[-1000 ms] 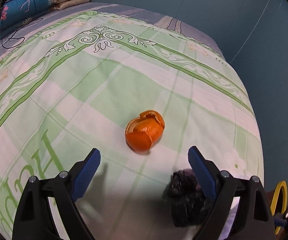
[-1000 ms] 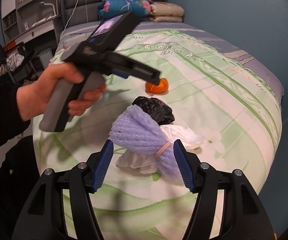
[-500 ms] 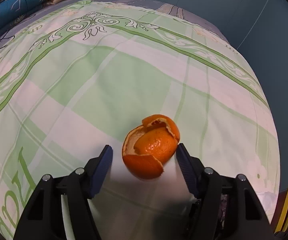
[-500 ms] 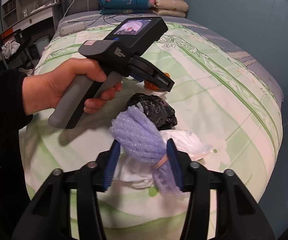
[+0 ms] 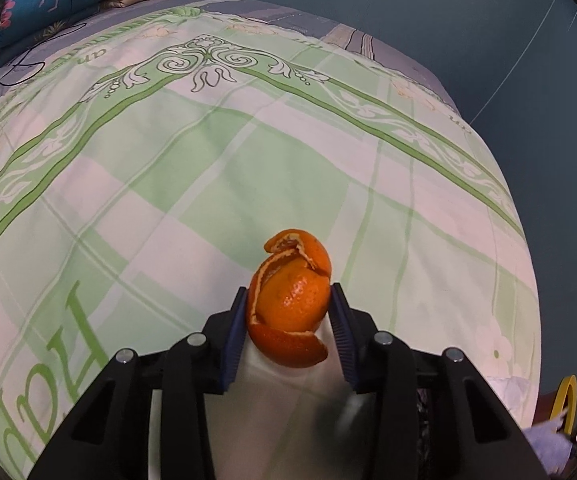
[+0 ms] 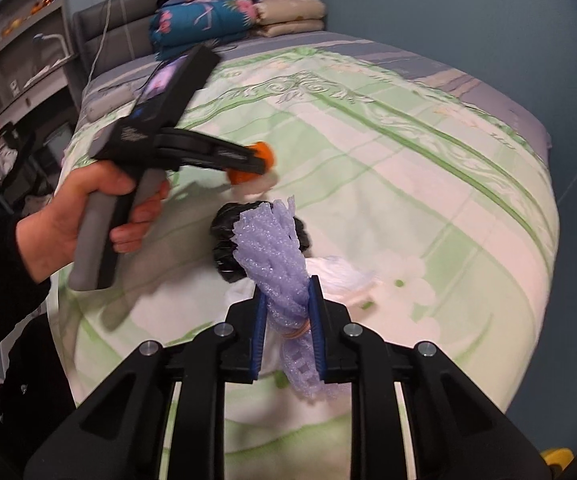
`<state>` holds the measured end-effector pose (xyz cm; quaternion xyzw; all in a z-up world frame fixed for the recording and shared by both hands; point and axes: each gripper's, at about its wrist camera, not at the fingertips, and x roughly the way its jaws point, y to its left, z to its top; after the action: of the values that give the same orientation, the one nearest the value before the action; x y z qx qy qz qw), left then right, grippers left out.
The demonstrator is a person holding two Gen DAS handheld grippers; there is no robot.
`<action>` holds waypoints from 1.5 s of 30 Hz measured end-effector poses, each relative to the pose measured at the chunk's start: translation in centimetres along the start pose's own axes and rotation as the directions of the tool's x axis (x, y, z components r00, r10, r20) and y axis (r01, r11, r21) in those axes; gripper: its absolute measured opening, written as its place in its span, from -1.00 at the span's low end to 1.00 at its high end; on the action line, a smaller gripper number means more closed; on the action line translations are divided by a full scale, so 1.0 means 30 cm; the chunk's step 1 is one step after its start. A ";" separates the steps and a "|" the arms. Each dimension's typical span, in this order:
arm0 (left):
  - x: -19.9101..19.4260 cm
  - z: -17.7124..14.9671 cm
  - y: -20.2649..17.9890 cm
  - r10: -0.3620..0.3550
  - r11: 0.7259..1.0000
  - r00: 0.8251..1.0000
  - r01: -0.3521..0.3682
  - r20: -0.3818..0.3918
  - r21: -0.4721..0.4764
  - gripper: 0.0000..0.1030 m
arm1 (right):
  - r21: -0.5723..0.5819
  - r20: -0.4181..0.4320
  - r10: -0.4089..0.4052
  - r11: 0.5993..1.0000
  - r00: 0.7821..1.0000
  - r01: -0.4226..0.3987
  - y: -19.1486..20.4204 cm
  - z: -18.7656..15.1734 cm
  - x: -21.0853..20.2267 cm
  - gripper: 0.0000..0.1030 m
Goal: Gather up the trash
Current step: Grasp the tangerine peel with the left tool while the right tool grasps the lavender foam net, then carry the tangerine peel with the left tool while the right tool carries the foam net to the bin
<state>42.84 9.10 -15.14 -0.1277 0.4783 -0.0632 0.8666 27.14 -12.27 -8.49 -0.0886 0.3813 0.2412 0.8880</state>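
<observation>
Left gripper (image 5: pixel 288 312) is pinching orange peel (image 5: pixel 290 308) for lifting | right gripper (image 6: pixel 287 312) is squeezing purple foam net (image 6: pixel 278 268), near bed edge | both having just been closing.

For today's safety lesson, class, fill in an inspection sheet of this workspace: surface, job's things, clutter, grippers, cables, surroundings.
Surface: bed with green checked cover.
Job's things: orange peel; purple foam net; black bag; white tissue.
Clutter: folded bedding at the headboard.
Grippers: left gripper has just been closing, pads on the peel; right gripper likewise, on the net.
Cables: black cable on the bed.
Surroundings: teal wall, shelves.
</observation>
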 end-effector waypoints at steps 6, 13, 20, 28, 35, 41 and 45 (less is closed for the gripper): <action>-0.102 -0.018 0.015 0.002 1.000 0.999 -0.001 0.037 -0.009 -0.27 | 0.063 0.043 -0.070 0.996 0.997 0.067 -0.071 -0.019 -0.093 -0.65; -0.222 -0.082 0.030 0.007 1.000 0.998 -0.006 0.070 -0.016 -0.27 | 0.127 0.104 -0.097 0.988 0.990 0.084 -0.116 -0.035 -0.225 -0.65; -0.334 -0.182 0.037 0.012 1.000 0.996 -0.010 0.090 -0.019 -0.27 | 0.166 0.127 -0.039 0.986 0.991 0.017 -0.109 -0.060 -0.313 -0.65; -0.422 -0.345 0.010 0.016 1.000 0.997 -0.017 0.082 0.012 -0.27 | 0.204 0.110 0.042 0.977 0.993 -0.064 -0.077 -0.131 -0.367 -0.65; -0.488 -0.480 -0.069 -0.022 0.998 0.997 0.018 0.073 0.058 -0.27 | 0.229 0.116 0.059 0.970 0.992 -0.084 -0.077 -0.213 -0.428 -0.65; -0.569 -0.549 -0.191 -0.077 0.991 0.993 0.067 0.091 0.116 -0.27 | 0.261 0.142 0.031 0.963 0.989 -0.068 -0.135 -0.271 -0.512 -0.65; -0.612 -0.565 -0.286 -0.113 0.983 0.989 0.097 0.093 0.159 -0.27 | 0.281 0.165 0.003 0.958 0.986 -0.049 -0.174 -0.304 -0.577 -0.65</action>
<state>18.81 2.40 -6.44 -0.0886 0.4197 -0.1390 0.8926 13.67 -26.17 -2.50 0.0648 0.3394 0.2020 0.9164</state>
